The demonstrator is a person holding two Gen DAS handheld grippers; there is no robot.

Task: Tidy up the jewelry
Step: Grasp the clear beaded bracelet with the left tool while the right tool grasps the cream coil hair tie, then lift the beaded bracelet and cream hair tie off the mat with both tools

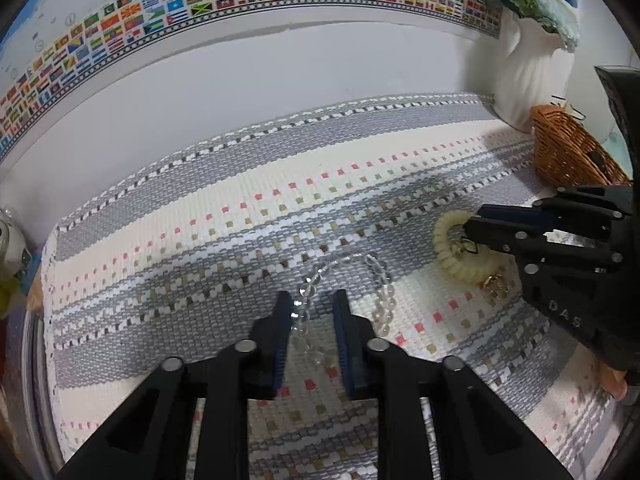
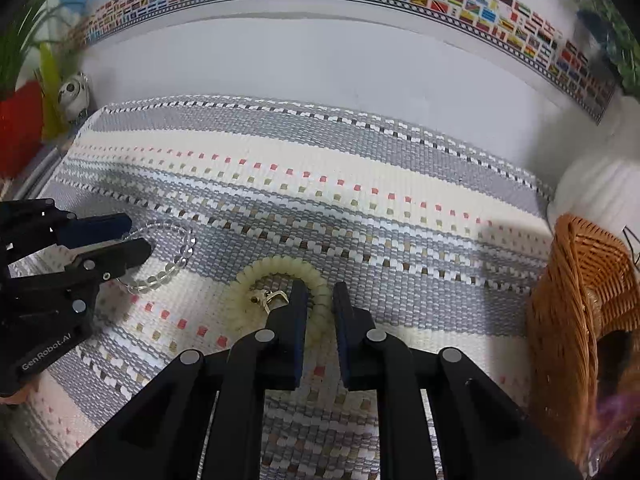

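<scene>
A clear bead bracelet lies on the woven mat; its left strand runs between the open fingers of my left gripper. It also shows in the right wrist view, with my left gripper over it. A cream spiral hair tie with a small gold charm lies on the mat; its right side sits between the open fingers of my right gripper. In the left wrist view my right gripper straddles the hair tie.
A wicker basket stands at the mat's right edge, seen also in the left wrist view. A white vase with flowers stands behind it. A red pot and a small owl figure stand at the far left. A flag-border wall lies behind.
</scene>
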